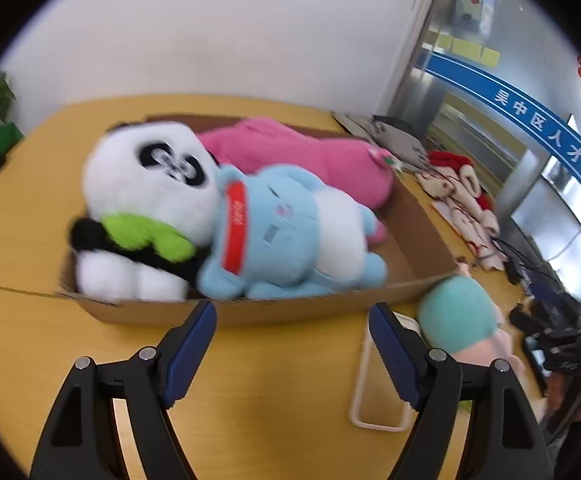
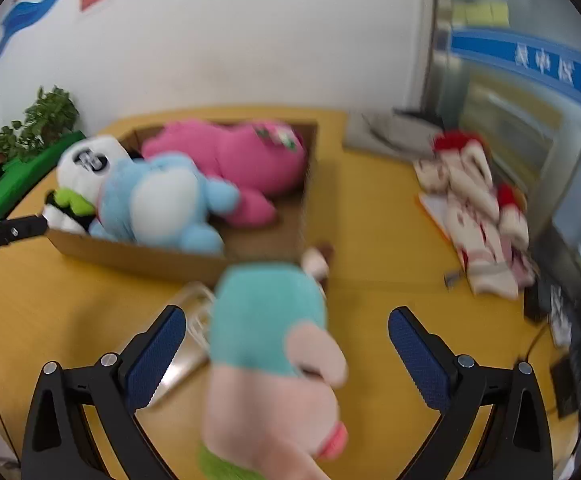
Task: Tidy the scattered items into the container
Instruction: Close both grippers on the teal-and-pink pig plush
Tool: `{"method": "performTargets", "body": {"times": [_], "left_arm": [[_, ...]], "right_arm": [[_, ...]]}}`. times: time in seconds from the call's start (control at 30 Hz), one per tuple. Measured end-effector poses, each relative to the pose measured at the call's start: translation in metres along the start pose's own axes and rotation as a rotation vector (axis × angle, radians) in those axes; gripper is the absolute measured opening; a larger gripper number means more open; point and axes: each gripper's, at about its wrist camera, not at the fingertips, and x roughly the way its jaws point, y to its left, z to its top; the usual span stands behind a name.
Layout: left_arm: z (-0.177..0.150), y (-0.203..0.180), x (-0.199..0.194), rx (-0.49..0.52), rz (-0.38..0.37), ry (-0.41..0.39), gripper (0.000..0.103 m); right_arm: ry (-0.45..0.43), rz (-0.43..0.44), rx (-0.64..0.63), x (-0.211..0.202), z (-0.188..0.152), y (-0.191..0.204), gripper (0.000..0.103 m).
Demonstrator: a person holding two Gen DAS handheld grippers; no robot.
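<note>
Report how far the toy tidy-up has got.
Done: the panda, blue plush and pink plush lie in the cardboard box. In hand: nothing; the teal-headed doll sits between the open right gripper fingers, ungrasped. The left gripper is open. Left: that doll.

Cardboard box [image 1: 250,312]: matt brown corrugated board, raw-cut rim. Panda toy [image 1: 146,184], blue toy [image 1: 290,236] and pink toy [image 1: 298,156]: soft, fluffy plush pile; the blue one wears a smooth red fabric band. Teal-headed doll [image 2: 268,320]: short, fuzzy cloth. Table [image 1: 270,380]: smooth yellow wood-look top with a slight sheen. Left gripper [image 1: 292,320] and right gripper [image 2: 286,330]: matt black plastic arms, bright metal pins, finely textured dark blue pads [image 2: 152,354].
</note>
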Motion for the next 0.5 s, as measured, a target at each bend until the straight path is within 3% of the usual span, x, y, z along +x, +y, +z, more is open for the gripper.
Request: {"method": "performTargets", "body": {"times": [0.1,0.2,0.33,0.4,0.5], "left_arm": [[-0.007,-0.014,0.025,-0.024,-0.077,0.073,0.079],[-0.014,-0.027,0.049,-0.045,-0.173,0.169,0.079],[-0.024,-0.046,0.073,-0.050,-0.287,0.242,0.079],[-0.028,-0.053,0.087,-0.065,-0.340,0.276,0.079],[-0.032,-0.055,0.106,-0.140,-0.442,0.293,0.079]], "right_arm": [[0.133,0.034,0.074,0.031,-0.031,-0.013,0.103],[0.187,0.245,0.189,0.047,-0.050,-0.013,0.100],[0.232,0.311,0.101,0.058,-0.066,0.027,0.087],[0.225,0.296,0.040,0.056,-0.072,0.046,0.085],[0.214,0.359,0.071,0.052,-0.081,0.049,0.081]]}}
